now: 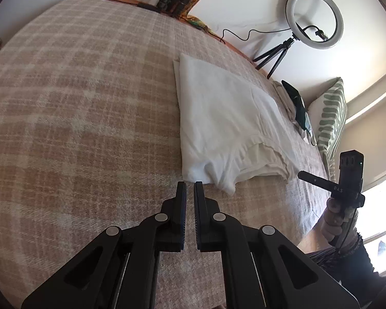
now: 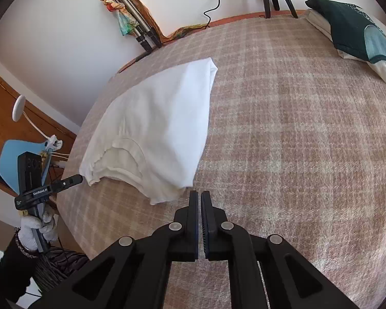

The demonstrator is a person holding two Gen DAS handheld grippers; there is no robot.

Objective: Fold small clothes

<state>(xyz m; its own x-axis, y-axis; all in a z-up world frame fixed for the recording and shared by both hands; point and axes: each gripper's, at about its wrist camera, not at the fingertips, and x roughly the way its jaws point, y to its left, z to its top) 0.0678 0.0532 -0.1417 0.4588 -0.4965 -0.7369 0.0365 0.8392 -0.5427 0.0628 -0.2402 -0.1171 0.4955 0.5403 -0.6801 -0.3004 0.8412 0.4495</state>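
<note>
Bed: largest item; bears everything; covered in a beige-and-cream plaid blanket, soft, napped, slightly fuzzy weave, lying flat

Shirt: white, thin cotton-like knit, already folded lengthwise into a long narrow strip with its sleeves turned in; ribbed neckline at the near end, rumpled and layered; far end squared off. Long axis runs away from the person, toward the wall. It lies between the two hands, near the middle of the bed. Judged next fold: near end carried over toward the far end, along that axis

Pile: dark green garment over pale ones, folded, at the far right of the bed, well apart from the shirt

Pillow: green-and-cream striped, propped at the right edge

Ring light: round, on a small black tripod, by the wall

Left tool: black, ridged pads; jaws drawn nearly together, pinching nothing; tips just short of the shirt's near left corner, cloth just ahead and to the right

Right tool: same build; jaws nearly pressed together with a thin slit, nothing between them; tips just short of the near right corner, cloth ahead and to the left

Nearness: both sit about equally close to their own corners; neither shows contact; jaws would need to spread before either corner can be taken
</note>
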